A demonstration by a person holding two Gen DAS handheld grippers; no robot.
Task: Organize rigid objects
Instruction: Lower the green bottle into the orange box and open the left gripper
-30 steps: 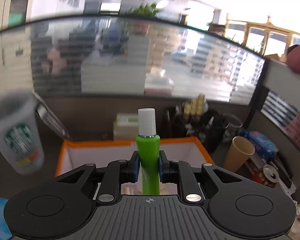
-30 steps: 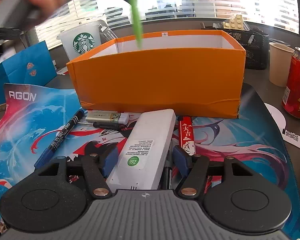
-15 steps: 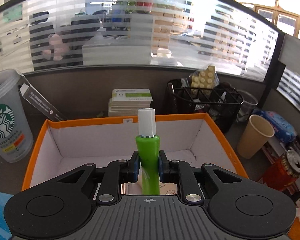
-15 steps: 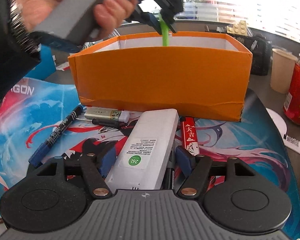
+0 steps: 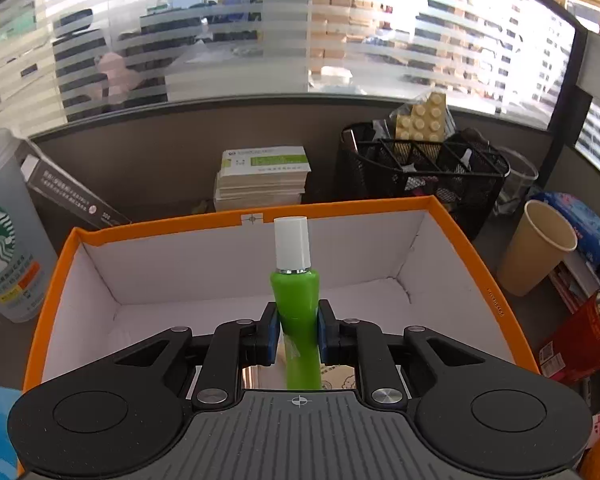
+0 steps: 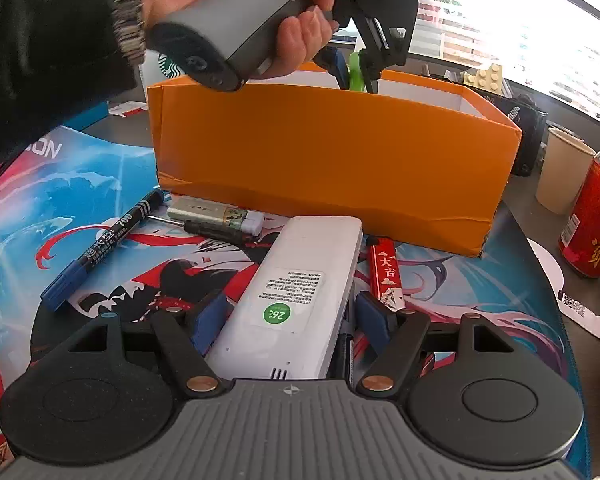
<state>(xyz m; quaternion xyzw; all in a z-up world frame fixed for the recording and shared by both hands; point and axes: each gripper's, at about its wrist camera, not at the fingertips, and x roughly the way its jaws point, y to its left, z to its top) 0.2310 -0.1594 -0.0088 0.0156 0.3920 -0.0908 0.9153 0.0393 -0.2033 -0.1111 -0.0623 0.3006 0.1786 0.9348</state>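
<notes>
My left gripper point(image 5: 298, 330) is shut on a green bottle point(image 5: 296, 300) with a white cap and holds it upright over the open orange box point(image 5: 256, 218). In the right wrist view the same gripper point(image 6: 356, 68) hangs over the box point(image 6: 324, 152) with the green bottle point(image 6: 355, 74) dipping below the rim. My right gripper point(image 6: 290, 316) is open, its blue pads on either side of a white remote control point(image 6: 296, 288) that lies on the mat. The pads stand a little apart from the remote.
On the printed mat point(image 6: 60, 208) lie a blue marker point(image 6: 100, 252), a screwdriver point(image 6: 204, 228), a silver lighter point(image 6: 216, 216) and a red lighter point(image 6: 386, 268). A Starbucks cup point(image 5: 4, 236), paper cup point(image 5: 536, 248), red can point(image 6: 594, 216) and black mesh basket point(image 5: 420, 164) surround the box.
My left gripper has carried the green bottle forward and down over the box, and now points into it. My right gripper stays around the remote, shifted slightly left.
</notes>
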